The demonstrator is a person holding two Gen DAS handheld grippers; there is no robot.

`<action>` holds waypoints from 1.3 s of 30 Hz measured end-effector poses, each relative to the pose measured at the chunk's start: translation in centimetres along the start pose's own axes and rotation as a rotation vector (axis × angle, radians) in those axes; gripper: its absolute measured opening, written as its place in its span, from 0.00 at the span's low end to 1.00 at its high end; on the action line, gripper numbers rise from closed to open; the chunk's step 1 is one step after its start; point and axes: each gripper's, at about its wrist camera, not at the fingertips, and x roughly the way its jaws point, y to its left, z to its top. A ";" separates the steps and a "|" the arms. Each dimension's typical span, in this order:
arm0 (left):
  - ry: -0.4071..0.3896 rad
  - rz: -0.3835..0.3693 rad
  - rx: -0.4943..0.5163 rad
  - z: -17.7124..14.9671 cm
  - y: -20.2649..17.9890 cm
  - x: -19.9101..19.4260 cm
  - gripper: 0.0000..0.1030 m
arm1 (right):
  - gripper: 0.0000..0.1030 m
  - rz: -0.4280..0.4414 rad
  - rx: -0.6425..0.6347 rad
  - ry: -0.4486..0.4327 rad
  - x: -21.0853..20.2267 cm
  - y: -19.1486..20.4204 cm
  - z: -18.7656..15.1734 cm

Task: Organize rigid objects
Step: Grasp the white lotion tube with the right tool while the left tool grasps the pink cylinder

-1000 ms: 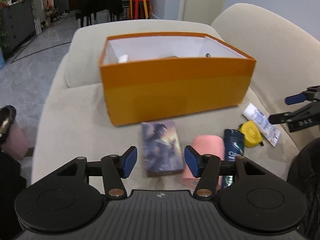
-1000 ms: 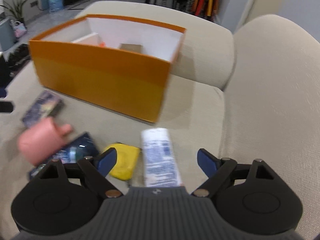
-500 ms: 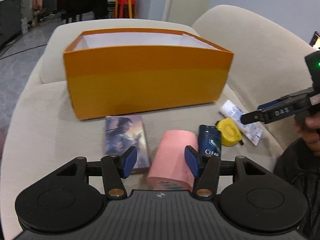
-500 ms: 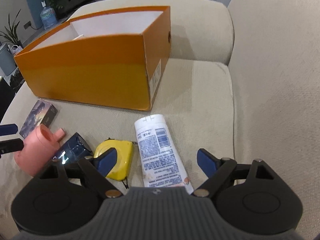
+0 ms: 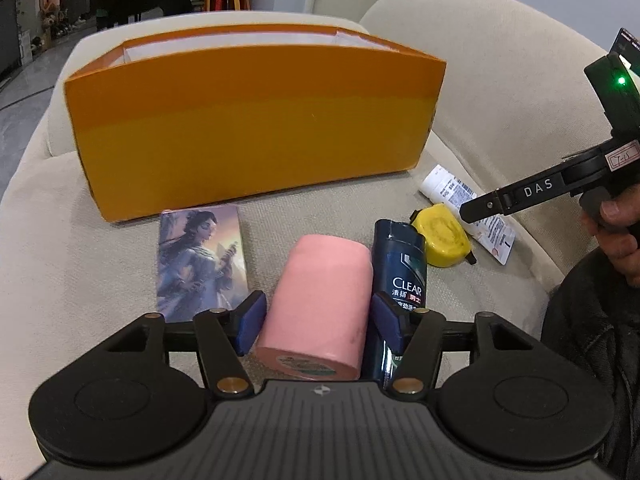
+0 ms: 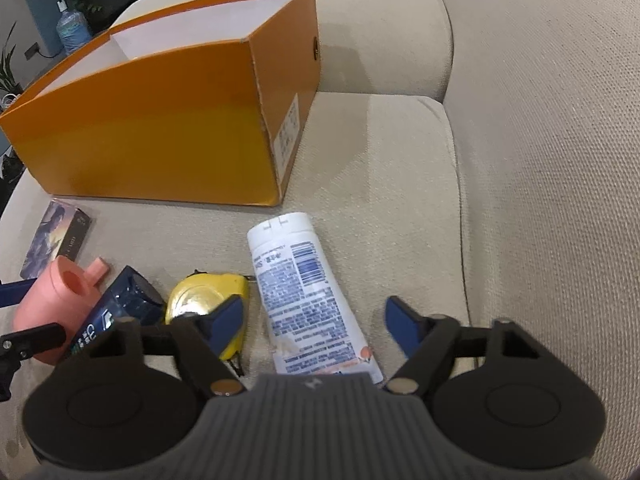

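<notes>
Left gripper [image 5: 318,322] straddles the pink cup [image 5: 320,304], lying on its side on the sofa cushion [image 5: 80,264], long axis along the fingers; fingers spread and opening, pads not pressing. Right gripper [image 6: 316,326] brackets the white tube [image 6: 308,300] (long axis likewise along the fingers), closing, not yet touching. Orange box [image 5: 256,128] lies just beyond.

Black claw [image 5: 318,322], blue pads [image 5: 251,322], dark sleeve [image 5: 592,344]
</notes>
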 end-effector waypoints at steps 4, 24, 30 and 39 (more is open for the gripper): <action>0.004 -0.006 -0.035 0.3 0.3 0.5 0.67 | 0.66 -0.010 -0.007 0.008 0.4 0.2 0.1; 0.033 0.040 -0.047 -2.2 1.0 -2.1 0.65 | 0.48 -0.057 -0.060 0.004 2.2 1.5 0.5; 0.021 0.075 -0.111 -4.5 2.5 -4.1 0.65 | 0.47 -0.090 -0.019 -0.028 2.8 1.1 1.1; -0.009 0.105 -0.177 -5.8 3.5 -4.2 0.61 | 0.49 -0.116 -0.053 -0.034 2.5 2.1 0.7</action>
